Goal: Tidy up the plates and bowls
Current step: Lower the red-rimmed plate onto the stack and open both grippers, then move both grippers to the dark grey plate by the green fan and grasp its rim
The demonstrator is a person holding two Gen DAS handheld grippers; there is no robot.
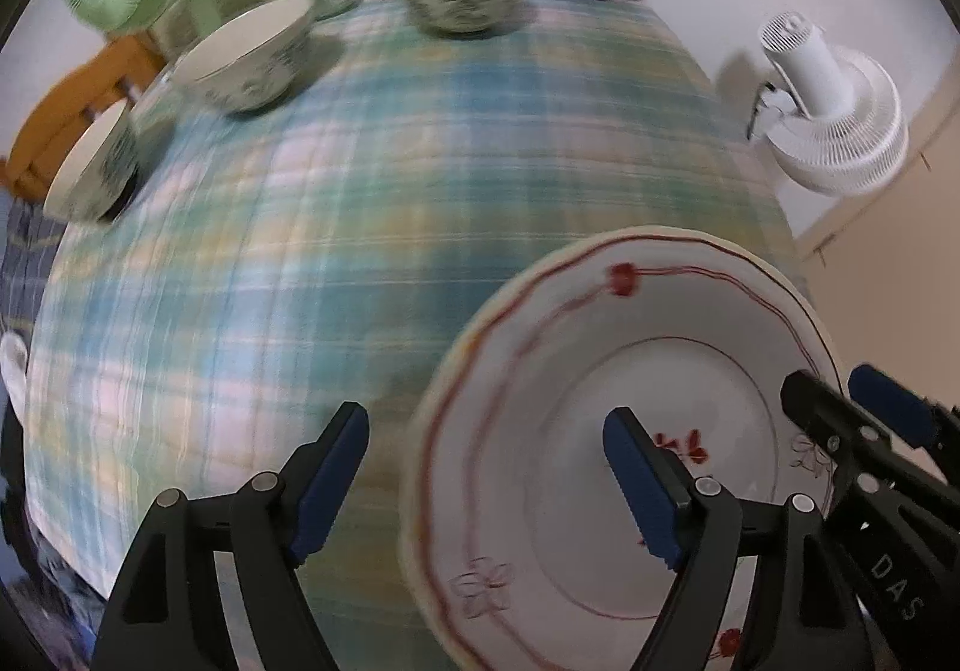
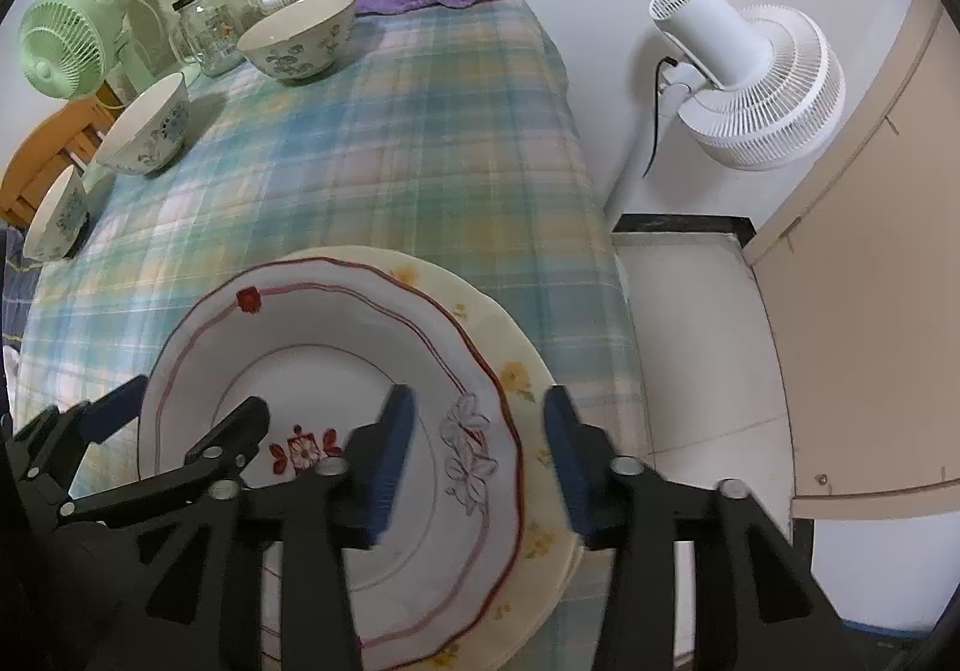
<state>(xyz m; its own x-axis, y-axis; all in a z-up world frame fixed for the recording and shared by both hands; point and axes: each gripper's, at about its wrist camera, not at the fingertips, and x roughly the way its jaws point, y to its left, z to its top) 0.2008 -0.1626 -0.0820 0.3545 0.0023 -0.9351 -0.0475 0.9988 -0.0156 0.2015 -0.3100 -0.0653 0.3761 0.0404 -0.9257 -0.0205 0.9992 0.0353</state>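
Resting near table edge: white plate with red line trim [image 2: 336,359], stacked on cream yellow-flowered plate [image 2: 528,383], plaid tablecloth [image 2: 372,143] beneath. Likely glazed ceramic: stiff, slick, chip-prone, moderately heavy; best hold probably at rim. Three patterned bowls at far side, well apart. Left gripper [image 1: 486,485] jaws apart, astride plate rim, nothing clamped. Right gripper [image 2: 480,461] likewise spread, unloaded.

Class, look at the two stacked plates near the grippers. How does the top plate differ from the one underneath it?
The top plate is white with red rim lines and red flowers; the bottom plate is cream with yellow flowers. The top plate shows its whole face; the bottom plate shows only as a crescent on one side. The bottom plate looks wider. Both have wavy rims and lie flat on the checked cloth.
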